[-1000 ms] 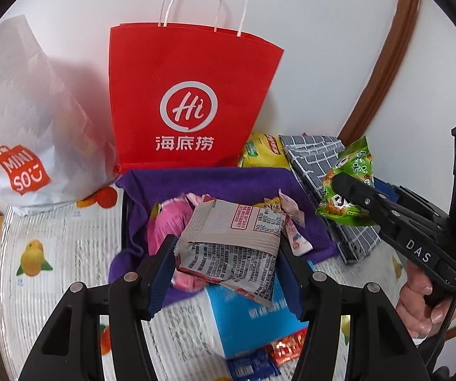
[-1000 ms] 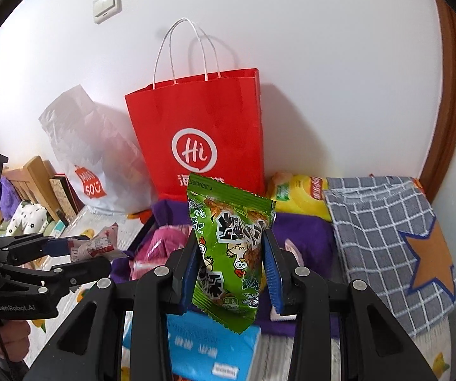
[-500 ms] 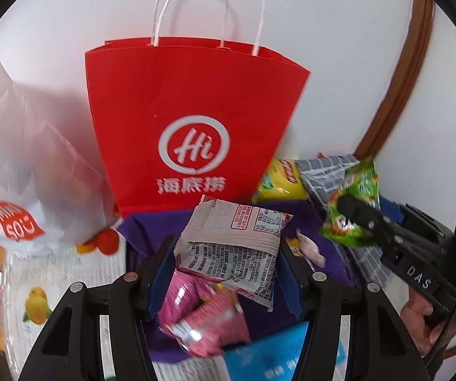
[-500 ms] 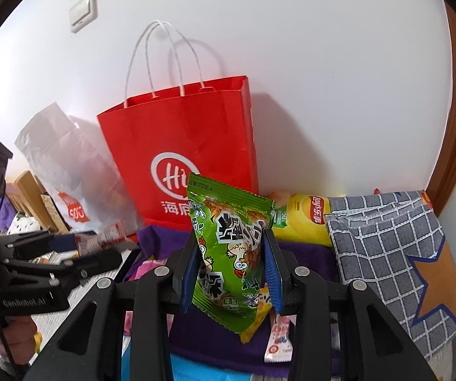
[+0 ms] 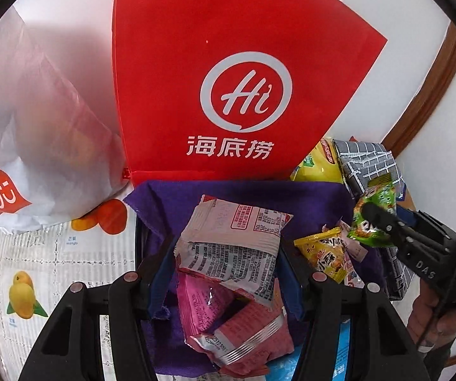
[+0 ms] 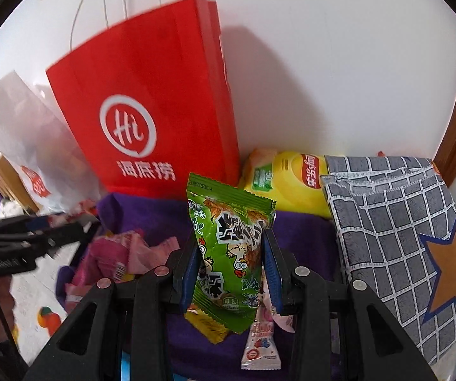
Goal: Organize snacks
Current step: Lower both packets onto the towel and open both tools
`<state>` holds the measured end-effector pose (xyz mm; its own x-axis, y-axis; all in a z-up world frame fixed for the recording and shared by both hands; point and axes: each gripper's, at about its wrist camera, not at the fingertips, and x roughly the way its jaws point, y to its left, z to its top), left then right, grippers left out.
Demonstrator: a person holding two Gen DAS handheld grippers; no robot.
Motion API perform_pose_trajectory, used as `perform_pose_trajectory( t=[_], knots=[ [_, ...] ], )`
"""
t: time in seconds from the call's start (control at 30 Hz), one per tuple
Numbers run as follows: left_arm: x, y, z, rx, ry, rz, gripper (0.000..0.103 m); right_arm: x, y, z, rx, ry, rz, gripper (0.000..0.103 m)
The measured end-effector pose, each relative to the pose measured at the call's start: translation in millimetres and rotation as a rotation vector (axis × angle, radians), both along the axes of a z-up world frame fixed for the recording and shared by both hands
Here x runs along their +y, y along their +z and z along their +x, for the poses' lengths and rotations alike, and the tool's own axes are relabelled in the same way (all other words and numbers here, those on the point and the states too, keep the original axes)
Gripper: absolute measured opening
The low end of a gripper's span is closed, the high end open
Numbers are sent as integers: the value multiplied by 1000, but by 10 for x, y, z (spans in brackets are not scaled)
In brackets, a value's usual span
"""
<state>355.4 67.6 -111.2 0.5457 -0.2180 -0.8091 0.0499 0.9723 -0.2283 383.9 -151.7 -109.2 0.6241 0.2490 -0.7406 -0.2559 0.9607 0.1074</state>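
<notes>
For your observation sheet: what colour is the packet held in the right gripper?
Green packet with cartoon print, clearest in the right wrist view.

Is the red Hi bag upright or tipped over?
Upright. The red bag stands on its base against the wall, handles up, behind the purple cloth. Whether it is full: cannot tell.

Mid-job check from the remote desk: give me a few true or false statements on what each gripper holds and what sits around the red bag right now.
1. The left gripper is shut on the grey-white packet. True.
2. The right gripper is open with nothing between its jaws. False: it is shut on the green snack packet.
3. The red paper bag lies flat on the purple cloth. False: it stands upright against the wall behind the cloth.
4. A yellow chip bag lies between the red paper bag and the grey checked cloth. True.
5. Pink packets lie on the purple cloth. True.
</notes>
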Motion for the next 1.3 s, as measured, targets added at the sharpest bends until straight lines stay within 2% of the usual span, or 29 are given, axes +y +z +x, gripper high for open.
perform_pose_trajectory(
  t=[0.17, 0.3, 0.57, 1.3],
  knots=[
    [-47, -20, 1, 8, -13, 2, 57, 89, -161, 55, 55, 26, -25, 37],
    [-76, -31, 12, 4, -2, 42, 57, 189, -202, 42, 68, 55, -46, 37],
    [-110, -29, 14, 4, -18, 33, 57, 294, -323, 53, 112, 75, -87, 37],
    [-124, -99, 43, 20, -24, 21, 57, 304, -324, 82, 140, 94, -82, 39]
  ],
)
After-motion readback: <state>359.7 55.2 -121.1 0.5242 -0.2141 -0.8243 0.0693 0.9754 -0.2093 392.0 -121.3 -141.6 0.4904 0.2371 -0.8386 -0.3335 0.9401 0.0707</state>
